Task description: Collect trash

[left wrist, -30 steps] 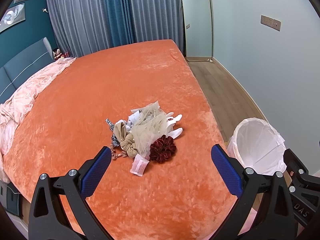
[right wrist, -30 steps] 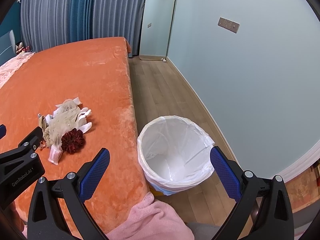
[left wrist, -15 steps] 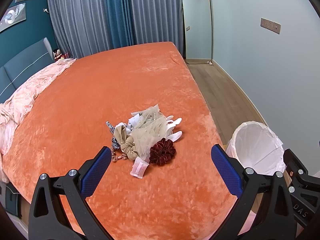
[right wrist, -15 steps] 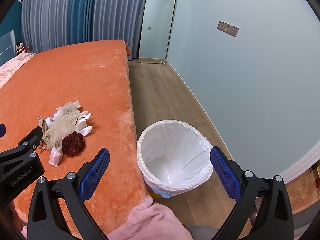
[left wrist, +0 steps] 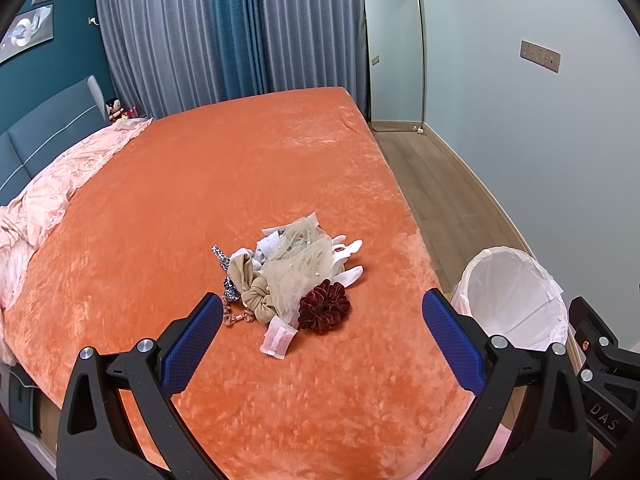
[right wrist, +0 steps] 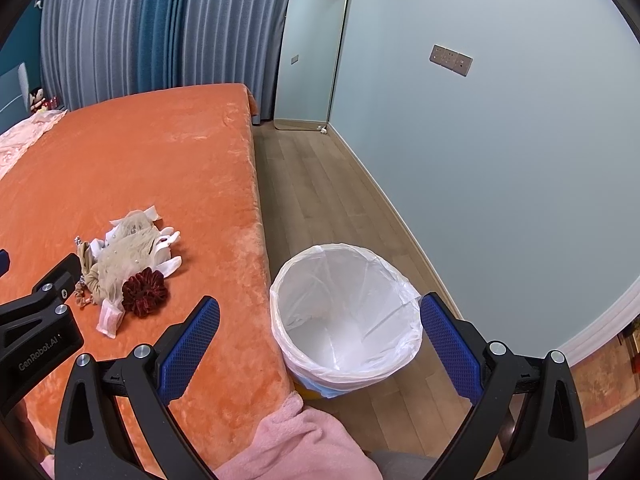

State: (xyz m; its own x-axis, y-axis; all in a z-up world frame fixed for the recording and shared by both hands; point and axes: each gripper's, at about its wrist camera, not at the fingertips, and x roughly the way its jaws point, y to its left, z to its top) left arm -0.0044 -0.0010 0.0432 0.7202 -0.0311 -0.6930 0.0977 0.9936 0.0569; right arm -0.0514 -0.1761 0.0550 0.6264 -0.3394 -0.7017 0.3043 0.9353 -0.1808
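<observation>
A heap of trash (left wrist: pixel 292 268) lies on the orange bed (left wrist: pixel 200 184): beige tulle, a dark red scrunchie (left wrist: pixel 323 306), a beige scrunchie (left wrist: pixel 256 300), a small pink packet (left wrist: pixel 279 337) and white scraps. It also shows in the right wrist view (right wrist: pixel 128 268). My left gripper (left wrist: pixel 322 340) is open and empty, just short of the heap. A bin with a white liner (right wrist: pixel 346 312) stands on the floor beside the bed; it also shows in the left wrist view (left wrist: pixel 514 300). My right gripper (right wrist: pixel 320 344) is open and empty, above the bin's near side.
A pink quilt (left wrist: pixel 52 200) lies at the bed's left. A tall mirror (left wrist: pixel 394 52) leans against the far wall. Wooden floor (right wrist: pixel 320 200) runs between bed and wall. Pink cloth (right wrist: pixel 296 440) lies below the right gripper.
Both grippers have drawn back and lifted slightly; the heap and the bin sit a little lower in view. Jaws stay open. Nothing was picked up.
</observation>
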